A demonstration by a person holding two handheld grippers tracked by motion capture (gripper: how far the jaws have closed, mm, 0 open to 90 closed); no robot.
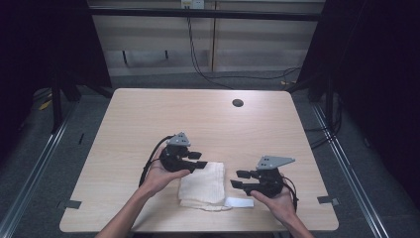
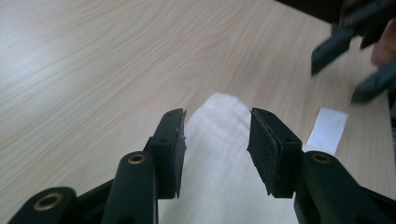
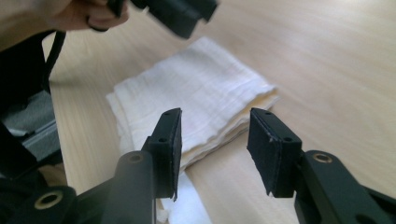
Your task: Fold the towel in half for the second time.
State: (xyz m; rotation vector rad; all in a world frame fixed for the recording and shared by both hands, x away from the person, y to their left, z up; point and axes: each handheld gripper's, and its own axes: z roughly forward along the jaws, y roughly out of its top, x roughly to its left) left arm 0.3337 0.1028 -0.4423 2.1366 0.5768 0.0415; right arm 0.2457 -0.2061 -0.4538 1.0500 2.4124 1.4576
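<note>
Folded cream-white cloth on the pale wooden table, near the front edge — a gripper on either side, both with jaws spread, nothing pinched.

Left gripper hangs over the cloth's left far corner; right gripper sits just off its right side, apart from it. Wide bare tabletop behind, out to a small round hole; little room toward the front edge. The right gripper view shows stacked, wavy layer edges of the cloth — the high view gives a flat rectangle. A small white strip lies by the cloth's right front corner.
</note>
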